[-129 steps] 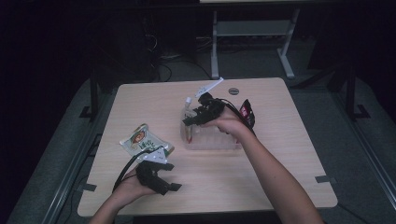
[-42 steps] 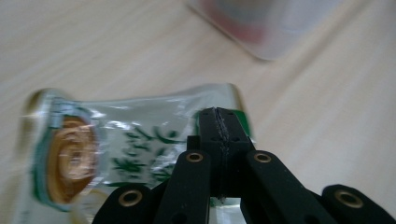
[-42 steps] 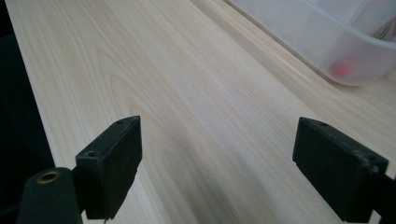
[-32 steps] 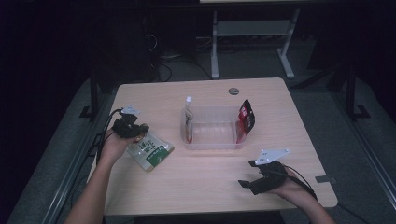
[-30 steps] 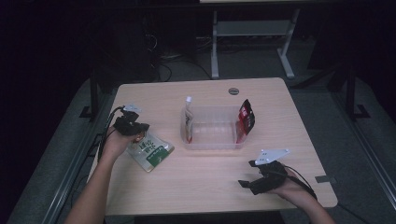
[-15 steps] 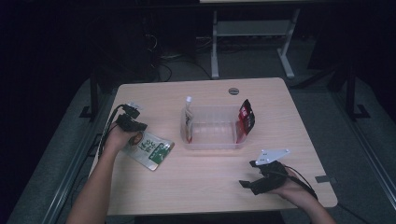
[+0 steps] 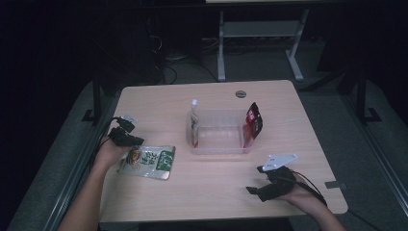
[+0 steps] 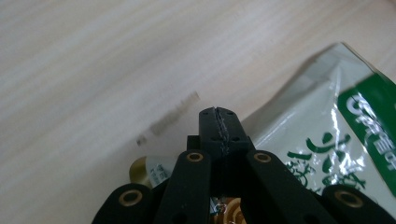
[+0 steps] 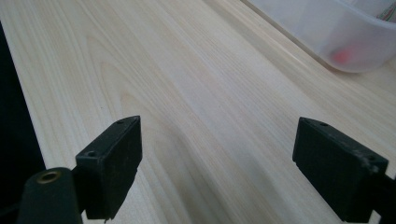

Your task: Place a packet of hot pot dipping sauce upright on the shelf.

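While a clear plastic bin (image 7: 219,137) sits mid-table (image 7: 288,120) with a white tube (image 7: 194,124) upright against its left wall and a red-and-black packet (image 7: 253,122) propped at its right end, nothing lies between it and the green-and-white pouch (image 7: 146,161) at the table's left edge. A round dark grommet (image 7: 240,94) marks the far side of the tabletop.

The pouch lies flat, its long axis running roughly left to right in the high view, its green-printed end toward the bin and its pale end under the person's left hand. The left gripper (image 7: 126,138) rests at that near-left end; in the left gripper view its jaws are pressed together, tips over bare wood just past the pouch's (image 8: 327,140) edge, and whether any film is pinched between them cannot be told.

Near the front right corner, the right gripper (image 7: 254,190) rests with jaws spread wide apart over bare wood, the bin's (image 9: 336,32) corner ahead of it.

Against the picture of a second ago, the pouch has swung from a slanted lie to a nearly level one, and the left hand has dropped closer to the person; the right hand has kept its place.
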### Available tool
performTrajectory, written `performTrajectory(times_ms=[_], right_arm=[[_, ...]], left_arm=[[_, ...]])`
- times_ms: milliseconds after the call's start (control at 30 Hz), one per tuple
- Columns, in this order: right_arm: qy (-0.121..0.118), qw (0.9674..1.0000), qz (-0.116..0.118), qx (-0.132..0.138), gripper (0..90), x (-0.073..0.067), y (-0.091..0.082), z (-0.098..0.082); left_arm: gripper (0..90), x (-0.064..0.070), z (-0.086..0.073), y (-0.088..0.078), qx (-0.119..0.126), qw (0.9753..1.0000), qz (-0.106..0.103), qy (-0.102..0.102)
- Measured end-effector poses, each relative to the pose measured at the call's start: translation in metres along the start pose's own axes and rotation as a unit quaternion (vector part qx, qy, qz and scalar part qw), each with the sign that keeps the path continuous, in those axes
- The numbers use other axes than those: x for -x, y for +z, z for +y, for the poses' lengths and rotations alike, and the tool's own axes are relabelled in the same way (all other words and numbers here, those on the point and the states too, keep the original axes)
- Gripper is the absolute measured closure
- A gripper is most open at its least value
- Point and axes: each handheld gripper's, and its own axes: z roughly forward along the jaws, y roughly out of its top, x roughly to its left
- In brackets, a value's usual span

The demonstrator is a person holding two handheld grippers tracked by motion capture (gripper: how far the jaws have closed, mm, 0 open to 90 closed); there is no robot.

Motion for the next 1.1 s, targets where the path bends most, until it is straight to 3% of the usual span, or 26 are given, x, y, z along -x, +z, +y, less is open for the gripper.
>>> performTrajectory(times_ms=[67,133,300,533,700,833,933,1033,1100], right_arm=[[0.000,1.0000,0.000,0.001,15.4,0.000,0.000,0.000],[0.001,1.0000,0.000,0.002,15.4,0.000,0.000,0.000],[0.001,1.0000,-0.001,0.000,15.4,0.000,0.000,0.000],[0.002,1.0000,-0.002,-0.001,15.4,0.000,0.000,0.000],[0.002,1.0000,-0.002,0.001,15.4,0.000,0.000,0.000],[0.001,1.0000,-0.002,-0.001,15.4,0.000,0.000,0.000],[0.001,1.0000,-0.002,0.001,15.4,0.000,0.000,0.000],[0.004,1.0000,-0.003,0.000,15.4,0.000,0.000,0.000],[0.004,1.0000,-0.003,-0.002,15.4,0.000,0.000,-0.001]], left_arm=[[89.7,0.004,-0.007,-0.003,0.006,0.9999,-0.008,-0.006],[89.7,0.006,-0.014,-0.006,-0.006,0.9999,-0.012,0.005],[89.7,0.015,-0.030,-0.013,-0.010,0.9995,-0.029,0.006],[89.7,0.034,-0.049,-0.020,0.003,0.9982,-0.061,0.004],[89.7,0.051,-0.055,-0.021,0.005,0.9963,-0.084,0.019],[89.6,0.054,-0.054,-0.025,0.017,0.9955,-0.088,0.030],[82.2,0.055,-0.053,-0.036,0.038,0.9942,-0.093,0.038],[63.9,0.060,-0.056,-0.044,0.047,0.9916,-0.110,0.047],[51.7,0.064,-0.061,-0.044,0.044,0.9913,-0.108,0.060]])
